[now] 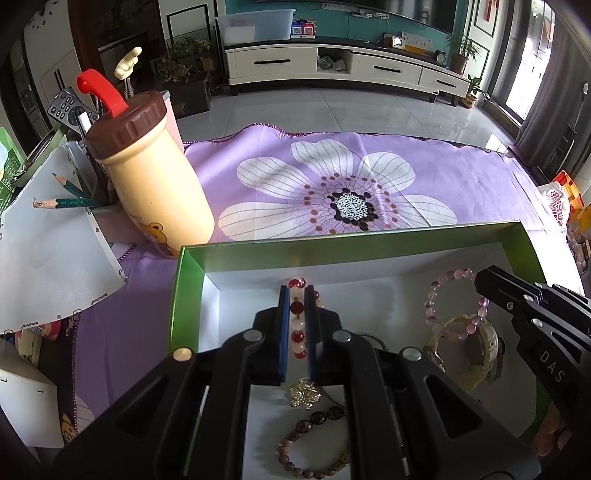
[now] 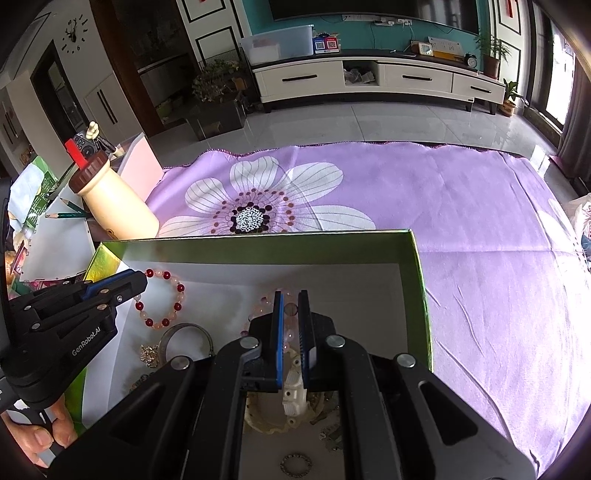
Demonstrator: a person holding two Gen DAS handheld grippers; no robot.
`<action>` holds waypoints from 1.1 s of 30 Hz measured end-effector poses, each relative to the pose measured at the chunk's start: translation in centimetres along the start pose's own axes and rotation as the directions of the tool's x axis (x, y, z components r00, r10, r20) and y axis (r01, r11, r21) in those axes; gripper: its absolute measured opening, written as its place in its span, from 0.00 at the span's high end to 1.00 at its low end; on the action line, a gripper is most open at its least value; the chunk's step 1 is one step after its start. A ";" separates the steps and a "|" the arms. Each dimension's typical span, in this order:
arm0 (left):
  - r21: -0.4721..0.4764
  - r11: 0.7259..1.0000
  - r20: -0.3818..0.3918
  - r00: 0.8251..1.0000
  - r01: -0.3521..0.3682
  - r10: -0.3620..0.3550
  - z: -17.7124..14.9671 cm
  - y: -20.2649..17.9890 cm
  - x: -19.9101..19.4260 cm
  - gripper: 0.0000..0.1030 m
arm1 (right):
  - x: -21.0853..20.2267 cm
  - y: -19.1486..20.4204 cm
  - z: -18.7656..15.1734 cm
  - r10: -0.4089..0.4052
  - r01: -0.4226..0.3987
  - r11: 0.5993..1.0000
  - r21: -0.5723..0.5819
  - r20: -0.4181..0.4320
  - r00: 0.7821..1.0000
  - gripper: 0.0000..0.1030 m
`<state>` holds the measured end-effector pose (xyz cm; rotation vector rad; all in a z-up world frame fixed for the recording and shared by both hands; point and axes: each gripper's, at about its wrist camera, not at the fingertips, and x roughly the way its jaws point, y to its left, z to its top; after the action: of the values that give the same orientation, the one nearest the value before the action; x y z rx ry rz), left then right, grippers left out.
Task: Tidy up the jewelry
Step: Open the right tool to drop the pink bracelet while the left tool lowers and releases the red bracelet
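red and pale beads [image 1: 297,320] strung as a bracelet.

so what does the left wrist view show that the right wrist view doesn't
Only the left wrist view shows the brown bead bracelet at the box's near end, and the left hand-held gripper shut on the red and white bracelet from above.

Only the right wrist view shows the small metal ring and the wall clock.

Both show the green box, gold brooch, pink bead bracelet, cream bottle and purple flower cloth.
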<state>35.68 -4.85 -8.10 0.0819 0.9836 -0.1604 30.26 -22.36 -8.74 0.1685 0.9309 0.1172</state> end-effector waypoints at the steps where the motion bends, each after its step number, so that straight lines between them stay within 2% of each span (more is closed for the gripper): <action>1: 0.000 1.000 -0.001 1.000 0.001 -0.001 0.0 0.0 0.0 0.93 | 0.0 0.0 0.0 0.000 0.000 1.000 0.000 -0.002 1.000 0.93; 33: 0.019 1.000 -0.006 1.000 -0.009 0.009 -0.2 -0.4 0.2 0.93 | 0.1 0.1 -0.2 -0.006 0.005 1.000 -0.005 -0.016 1.000 0.93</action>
<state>35.54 -5.24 -8.34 0.1040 0.9876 -0.1608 30.15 -22.20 -8.90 0.1608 0.9471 0.1158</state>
